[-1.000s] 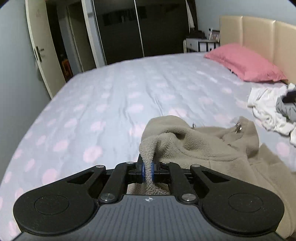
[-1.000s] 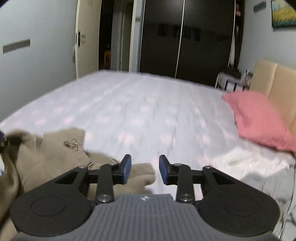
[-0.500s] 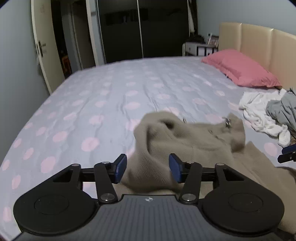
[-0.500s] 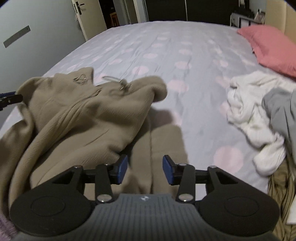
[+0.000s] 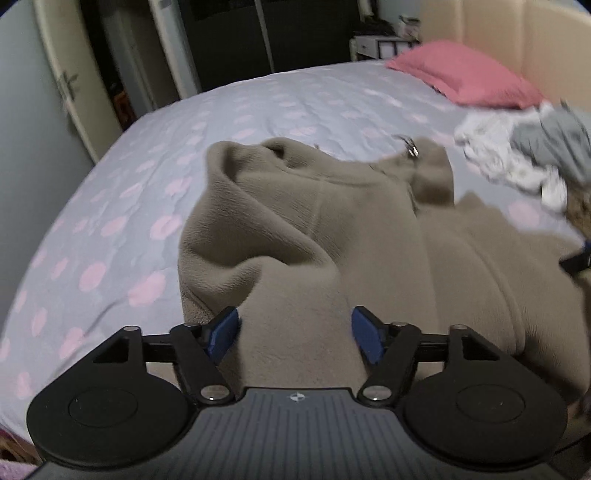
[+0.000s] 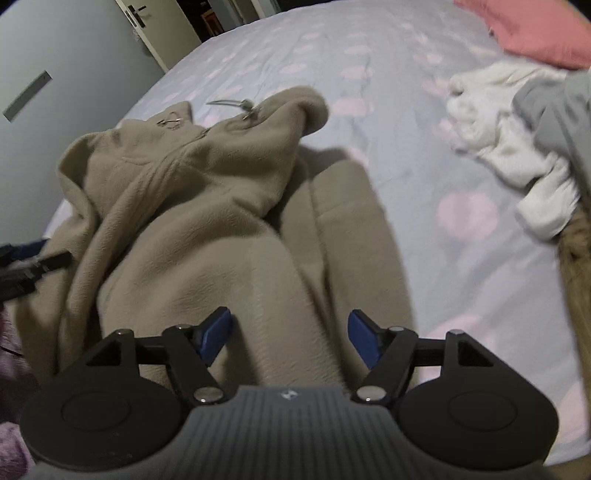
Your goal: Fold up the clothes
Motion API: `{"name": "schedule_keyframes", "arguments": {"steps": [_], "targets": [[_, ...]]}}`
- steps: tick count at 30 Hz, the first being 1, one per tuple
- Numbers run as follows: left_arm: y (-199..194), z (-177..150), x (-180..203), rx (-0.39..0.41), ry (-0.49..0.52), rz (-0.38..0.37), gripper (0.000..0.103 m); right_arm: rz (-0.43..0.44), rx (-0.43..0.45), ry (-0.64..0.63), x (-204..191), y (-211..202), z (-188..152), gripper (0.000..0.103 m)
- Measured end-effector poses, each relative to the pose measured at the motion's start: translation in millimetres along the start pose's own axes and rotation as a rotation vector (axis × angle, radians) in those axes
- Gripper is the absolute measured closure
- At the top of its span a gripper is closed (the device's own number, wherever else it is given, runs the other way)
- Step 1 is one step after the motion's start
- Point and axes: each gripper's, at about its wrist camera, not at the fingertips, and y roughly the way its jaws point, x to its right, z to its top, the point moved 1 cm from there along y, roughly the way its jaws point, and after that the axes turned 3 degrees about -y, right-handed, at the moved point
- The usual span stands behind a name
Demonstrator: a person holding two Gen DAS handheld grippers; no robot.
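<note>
The beige fleece garment [image 5: 332, 229] lay rumpled and partly doubled over on the near part of the bed [image 5: 147, 155]; judged from this, flattening called for grips on opposite edges, drawn apart evenly, clear of the metal zip pulls [image 6: 245, 105]. The left gripper [image 5: 295, 334] and right gripper [image 6: 290, 336] hovered over the fleece with jaws spread wide, holding nothing. The dotted lilac sheet bore a pink pillow [image 5: 465, 75] at the padded headboard, white and grey clothes [image 6: 517, 122] lay heaped apart, and dark wardrobe doors [image 5: 258, 33] stood beyond.
</note>
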Motion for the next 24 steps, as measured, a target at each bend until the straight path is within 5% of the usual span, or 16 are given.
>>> {"name": "schedule_keyframes", "arguments": {"steps": [2,7,9,11,13,21,24], "targets": [[2.8,-3.8,6.4,-0.002,0.039,0.037,0.034,0.032,-0.002,-0.009,-5.8,0.7,-1.4,0.032],[13.1,-11.6,4.8,-0.028,0.05,0.114,0.036,-0.046,0.065,-0.108,-25.7,-9.0,-1.4,0.077],[15.1,-13.2,2.6,-0.037,0.046,0.125,0.056,-0.077,0.092,-0.147,-33.7,-12.9,-1.4,0.082],[18.5,-13.3,-1.9,-0.056,0.026,0.132,0.083,-0.108,0.123,-0.179,-40.7,-17.8,-0.6,0.085],[15.4,-11.0,-17.5,-0.06,-0.053,0.101,0.088,-0.133,0.176,-0.17,-42.6,-31.7,10.0,0.087],[-38.1,29.0,-109.0,0.101,-0.307,0.136,0.092,-0.236,0.391,-0.148,-52.5,-94.5,62.2,0.09],[-59.8,55.1,-127.4,0.192,-0.304,0.157,0.091,-0.274,0.471,-0.14,-56.3,-118.2,81.7,0.09]]}}
